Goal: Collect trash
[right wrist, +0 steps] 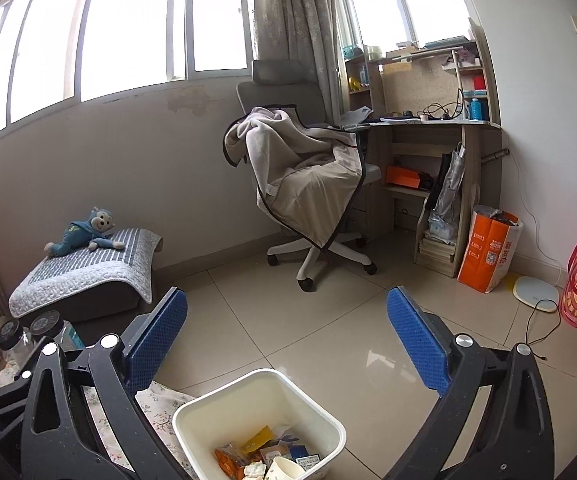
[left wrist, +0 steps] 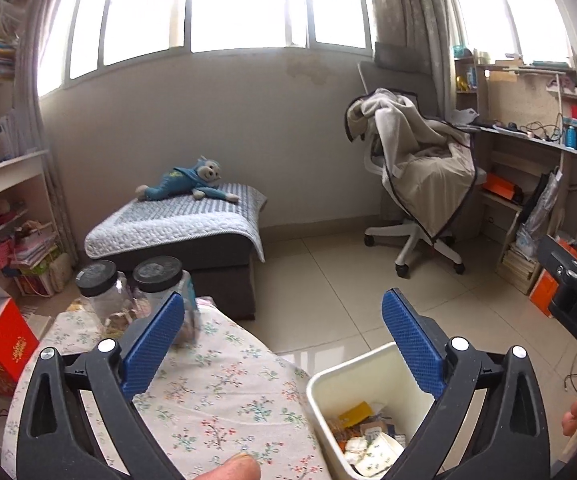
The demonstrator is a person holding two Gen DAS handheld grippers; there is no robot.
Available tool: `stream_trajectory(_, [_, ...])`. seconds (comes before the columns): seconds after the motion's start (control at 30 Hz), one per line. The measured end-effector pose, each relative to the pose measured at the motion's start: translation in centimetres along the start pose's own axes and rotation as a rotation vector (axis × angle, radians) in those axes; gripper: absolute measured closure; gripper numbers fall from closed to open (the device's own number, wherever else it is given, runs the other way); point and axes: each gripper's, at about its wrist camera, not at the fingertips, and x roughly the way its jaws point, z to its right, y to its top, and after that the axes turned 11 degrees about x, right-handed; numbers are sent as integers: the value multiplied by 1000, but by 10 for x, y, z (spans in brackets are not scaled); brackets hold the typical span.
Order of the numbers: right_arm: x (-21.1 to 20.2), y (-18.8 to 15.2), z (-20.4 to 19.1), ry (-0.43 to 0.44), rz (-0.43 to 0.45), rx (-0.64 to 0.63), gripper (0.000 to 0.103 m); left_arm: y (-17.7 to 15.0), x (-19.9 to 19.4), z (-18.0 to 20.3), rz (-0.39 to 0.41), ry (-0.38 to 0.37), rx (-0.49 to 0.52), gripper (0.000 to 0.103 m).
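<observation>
White bin sits on the floor, touching the edge of the floral-cloth table, w/ wrappers, a paper cup & other trash already inside. Right gripper hovers above the bin, jaws spread wide, holding nothing; left gripper is equally wide open & empty, over the table edge w/ the bin below and to its right. No loose trash visible on the cloth near the bin, so which hand is nearer the next piece can't be told.
</observation>
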Motion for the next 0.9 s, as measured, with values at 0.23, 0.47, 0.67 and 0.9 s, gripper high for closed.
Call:
stream_trajectory(0.23, [-29,-18,-57,114,18,-56,7,-8,-28,-64,18,128,-24,7])
stream_trajectory(0.47, [-32,-44,-108,187,-30,-94,7,-29,-33,-131,-20,176,-77,7])
stream_trajectory(0.67, [-38,-61,-147,220,-45,-122,7,-51,-25,-172,-84,206,-118,7])
stream_trajectory(0.9, [-39,-81,-181,252,-68,-166,7,-69,-19,-204,-136,227,-149,7])
